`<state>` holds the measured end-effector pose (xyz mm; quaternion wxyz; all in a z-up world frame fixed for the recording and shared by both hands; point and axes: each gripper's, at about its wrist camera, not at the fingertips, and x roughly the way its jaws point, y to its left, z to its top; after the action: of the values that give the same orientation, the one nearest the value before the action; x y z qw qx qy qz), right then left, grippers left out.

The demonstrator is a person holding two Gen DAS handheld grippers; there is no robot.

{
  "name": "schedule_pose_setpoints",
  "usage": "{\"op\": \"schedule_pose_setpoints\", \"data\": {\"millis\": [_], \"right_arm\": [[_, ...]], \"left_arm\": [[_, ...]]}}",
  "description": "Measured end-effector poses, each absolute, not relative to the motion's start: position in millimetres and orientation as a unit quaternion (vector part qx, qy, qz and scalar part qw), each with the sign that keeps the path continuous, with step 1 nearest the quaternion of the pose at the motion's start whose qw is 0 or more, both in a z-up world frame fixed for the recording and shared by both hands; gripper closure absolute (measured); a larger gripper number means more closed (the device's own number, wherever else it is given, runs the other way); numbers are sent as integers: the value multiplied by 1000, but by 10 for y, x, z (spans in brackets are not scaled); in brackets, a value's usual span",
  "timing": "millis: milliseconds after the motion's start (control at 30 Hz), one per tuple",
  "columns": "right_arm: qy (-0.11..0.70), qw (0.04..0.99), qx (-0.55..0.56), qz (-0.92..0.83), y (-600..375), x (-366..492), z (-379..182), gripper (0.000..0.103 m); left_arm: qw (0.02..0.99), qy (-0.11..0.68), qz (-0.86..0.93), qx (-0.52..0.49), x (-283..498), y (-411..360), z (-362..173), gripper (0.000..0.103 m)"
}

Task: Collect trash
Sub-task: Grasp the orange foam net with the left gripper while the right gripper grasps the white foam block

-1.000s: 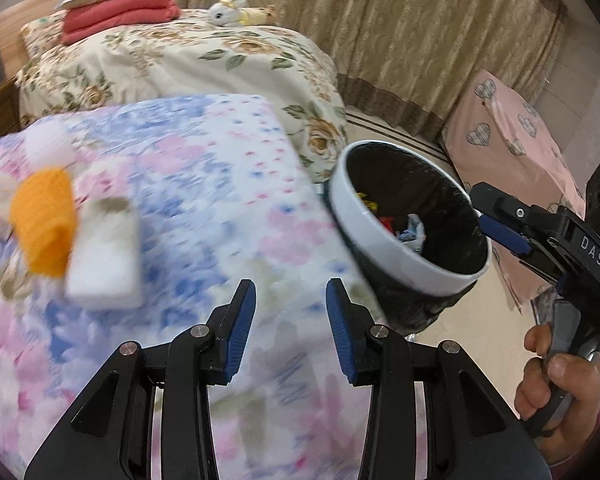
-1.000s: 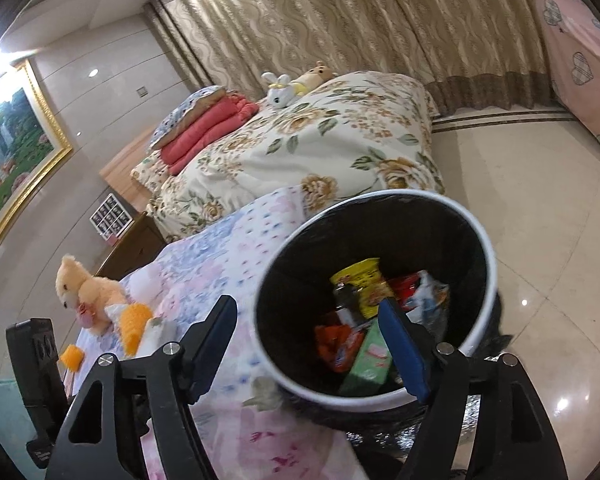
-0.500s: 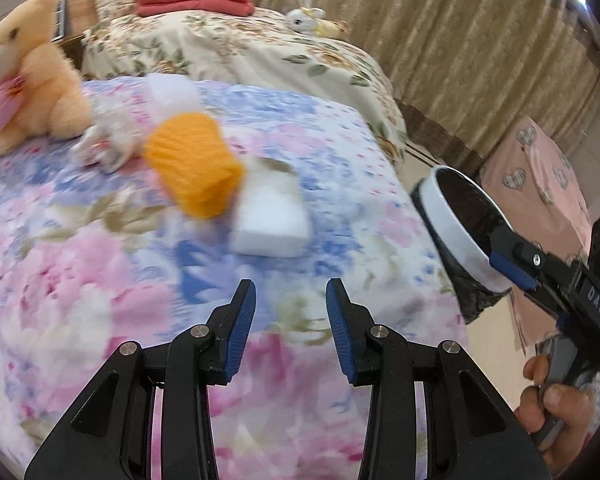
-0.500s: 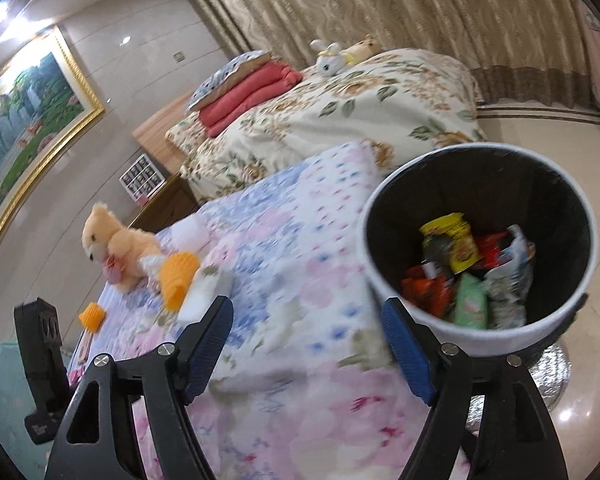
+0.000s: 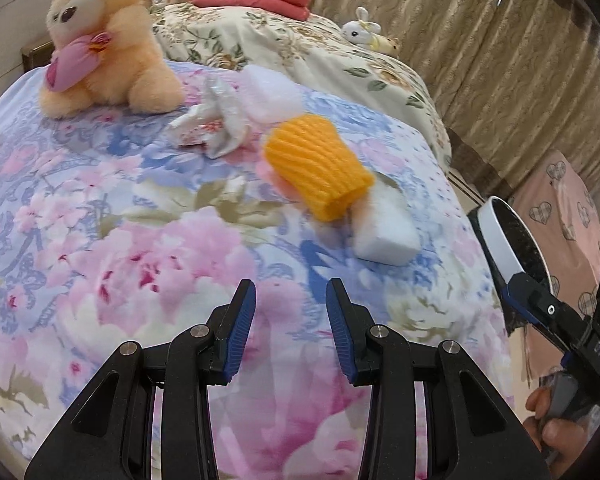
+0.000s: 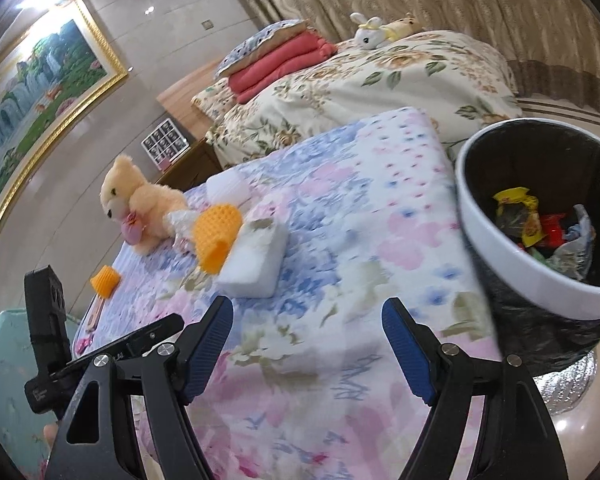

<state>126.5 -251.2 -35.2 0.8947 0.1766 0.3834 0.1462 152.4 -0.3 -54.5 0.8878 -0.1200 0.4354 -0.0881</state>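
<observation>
On the floral quilt [image 5: 100, 208] lie an orange foam net sleeve [image 5: 320, 168], a white foam block [image 5: 384, 228] touching it, a crumpled white wrapper [image 5: 216, 128] and a pale plastic piece [image 5: 268, 92]. My left gripper [image 5: 290, 300] hovers over the quilt short of them, open with nothing between its pads. The right gripper [image 6: 308, 312] is open wider, also empty, above the quilt's near part. From its view the sleeve [image 6: 216, 236] and block [image 6: 256, 260] lie ahead to the left. The white-rimmed bin [image 6: 540, 280] with a black liner holds several wrappers at the right.
A cream teddy bear [image 5: 104, 40] sits behind the trash. A second orange net [image 6: 105, 280] and a small pink item lie near the quilt's left edge. Beyond stand another bed [image 6: 380, 80] with red folded blankets, curtains and a pink-covered piece of furniture [image 5: 560, 200]. The floor is glossy tile.
Both views have swung left, away from the bin and toward the bed. The bin slid to the right edge, and the sleeve, foam block and teddy bear came into fuller view.
</observation>
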Motion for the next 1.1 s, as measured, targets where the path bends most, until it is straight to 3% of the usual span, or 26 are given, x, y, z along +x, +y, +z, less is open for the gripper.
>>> {"op": "schedule_pose_setpoints", "data": {"millis": [900,1000,1100], "right_arm": [[412,881,135,189,-1748,1857,-638,26],[425,879,111,187,-1679,1920,-707,56],[420,881,119,184,-1795,1898,-685,56]], "left_arm": [[882,449,-78,-119,1743,256,-652,62],[881,450,-85,-117,1795,186,-649,62],[881,450,-94,-112,1852,91,-649,58]]}}
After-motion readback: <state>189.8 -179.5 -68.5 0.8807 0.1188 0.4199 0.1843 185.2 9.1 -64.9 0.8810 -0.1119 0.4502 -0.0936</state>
